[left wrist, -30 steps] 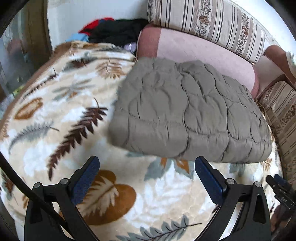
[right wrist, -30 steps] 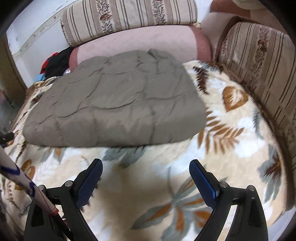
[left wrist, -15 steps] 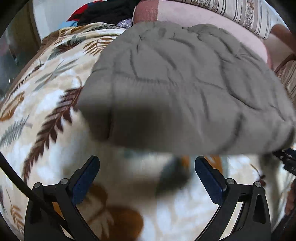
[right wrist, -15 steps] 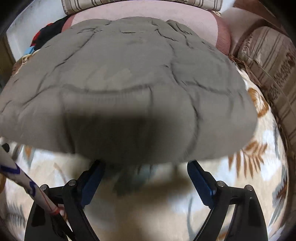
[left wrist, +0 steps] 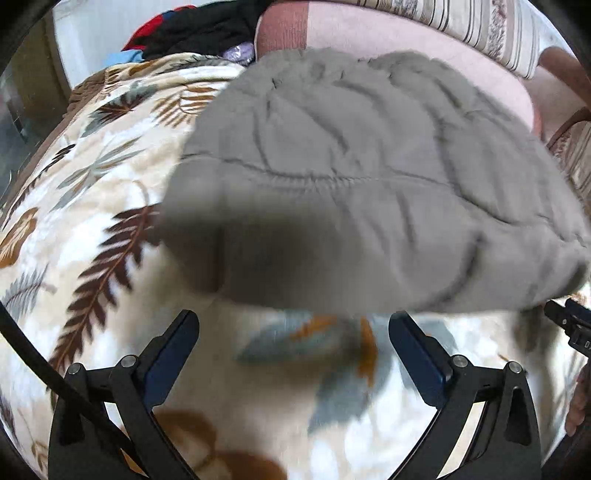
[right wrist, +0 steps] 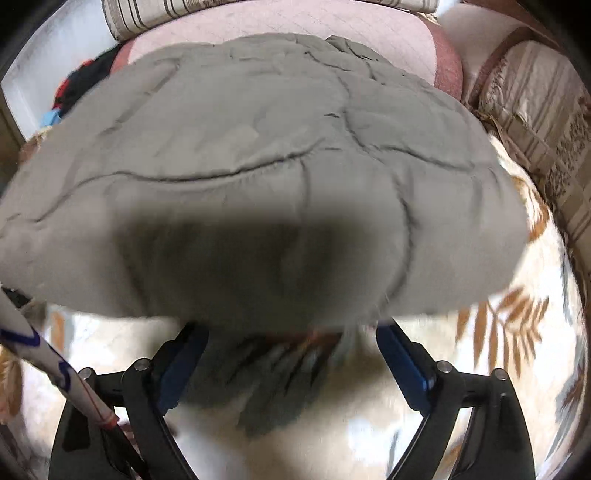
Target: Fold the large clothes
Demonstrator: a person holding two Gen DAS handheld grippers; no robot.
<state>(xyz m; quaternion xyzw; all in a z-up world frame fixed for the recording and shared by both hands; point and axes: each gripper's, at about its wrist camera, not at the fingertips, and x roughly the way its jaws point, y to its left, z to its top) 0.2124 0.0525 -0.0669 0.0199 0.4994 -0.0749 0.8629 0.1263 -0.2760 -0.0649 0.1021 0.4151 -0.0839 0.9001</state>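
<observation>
A folded grey quilted garment [left wrist: 362,177] lies on a leaf-patterned blanket [left wrist: 92,206]; it also fills the right wrist view [right wrist: 266,177]. My left gripper [left wrist: 293,332] is open, its blue pads just short of the garment's near edge at its left part. My right gripper [right wrist: 291,339] is open, its fingertips at or just under the near edge, which hangs over them. Whether the pads touch the fabric is hidden by blur and shadow.
A pink and striped sofa back [left wrist: 424,37] runs behind the garment, with a striped armrest cushion [right wrist: 546,110] at the right. A pile of dark and red clothes [left wrist: 199,26] lies at the back left. A white patterned sleeve [right wrist: 55,362] crosses the lower left.
Both grippers have moved forward and down to the garment's near edge, which now looms large. Both stay open.
</observation>
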